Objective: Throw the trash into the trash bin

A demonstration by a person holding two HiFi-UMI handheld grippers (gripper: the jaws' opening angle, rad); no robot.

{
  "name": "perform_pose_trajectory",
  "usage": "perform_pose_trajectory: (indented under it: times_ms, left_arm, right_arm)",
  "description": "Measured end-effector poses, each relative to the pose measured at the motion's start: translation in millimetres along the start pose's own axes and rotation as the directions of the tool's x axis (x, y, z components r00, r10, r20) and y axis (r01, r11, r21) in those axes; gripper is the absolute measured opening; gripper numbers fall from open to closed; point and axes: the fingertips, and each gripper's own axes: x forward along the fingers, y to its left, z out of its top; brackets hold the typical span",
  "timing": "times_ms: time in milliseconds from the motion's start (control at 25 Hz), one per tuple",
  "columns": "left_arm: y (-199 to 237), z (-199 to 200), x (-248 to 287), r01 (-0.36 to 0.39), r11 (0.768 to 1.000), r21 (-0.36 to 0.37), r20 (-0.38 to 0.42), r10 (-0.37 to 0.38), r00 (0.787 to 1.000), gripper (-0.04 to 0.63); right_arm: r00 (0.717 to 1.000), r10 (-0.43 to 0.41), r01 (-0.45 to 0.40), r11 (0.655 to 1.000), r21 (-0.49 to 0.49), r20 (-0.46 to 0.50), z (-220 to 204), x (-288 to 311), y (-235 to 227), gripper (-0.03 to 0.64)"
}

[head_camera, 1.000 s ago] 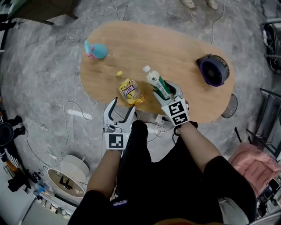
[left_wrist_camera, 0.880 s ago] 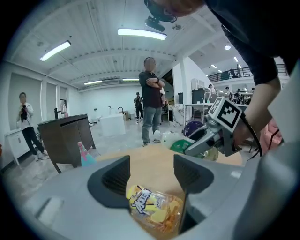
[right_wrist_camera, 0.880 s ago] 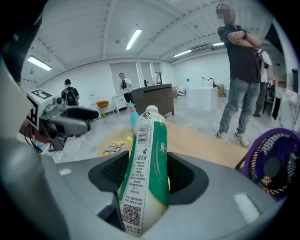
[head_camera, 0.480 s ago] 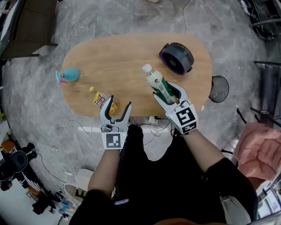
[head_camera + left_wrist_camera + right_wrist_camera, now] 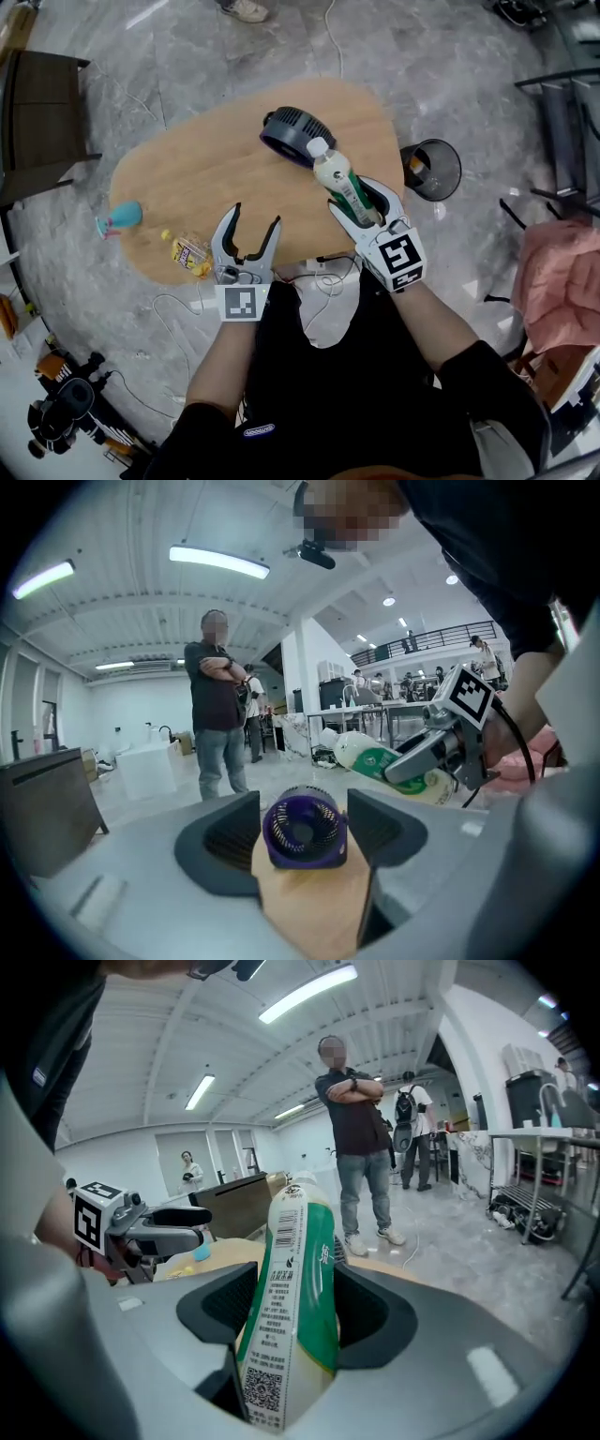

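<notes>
Grey marbled floor (image 5: 450, 56) lay all round the oval wooden table (image 5: 187, 178) in the head view, with a tangle of cables (image 5: 323, 274) on it just in front of your legs. Nearest you, at the table's near edge, your left gripper (image 5: 254, 217) had its jaws standing well apart and empty; its own view showed only tabletop and the fan through the gap. To its right, your right gripper (image 5: 356, 195) was clamped partway closed on the green-and-white bottle (image 5: 336, 173), both pads pressing its label, the white cap pointing away from you toward the upper middle of the frame. Lower left on the table lay a yellow snack wrapper (image 5: 190, 255), with a small yellow scrap (image 5: 167, 235) just beside it and a teal object (image 5: 122, 217) at the table's left end. Just beyond the bottle's cap stood the dark purple-rimmed fan (image 5: 292, 136). Right of the table, on the floor just beside its rim, stood the black trash bin (image 5: 457, 169); the bottle hung over the table, left of it. Farthest off, in both gripper views, a person (image 5: 361, 1147) stood with arms folded.
</notes>
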Motion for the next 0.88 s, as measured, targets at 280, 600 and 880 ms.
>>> perform_pose_trajectory:
  times_ms: [280,600,880]
  left_arm:
    - [-60.8,16.0,53.9,0.122,0.992,0.023,-0.008,-0.122,0.993,0.407]
    - [-147.6,24.8,118.0,0.27,0.962,0.05,-0.023,-0.269,0.963,0.407]
    - [-212.2,30.7,165.7,0.385,0.921,0.061,-0.044,-0.382,0.923,0.407]
  right_arm:
    - [0.993,-0.115,0.114,0.992,0.06,0.018,-18.2,-42.6,-69.1,0.284]
    - [0.957,-0.288,0.29,0.941,0.174,-0.035,-77.3,-111.2,-165.2,0.284]
    - [0.895,-0.399,0.443,0.851,0.281,-0.201,-170.5,-158.5,-248.8,0.284]
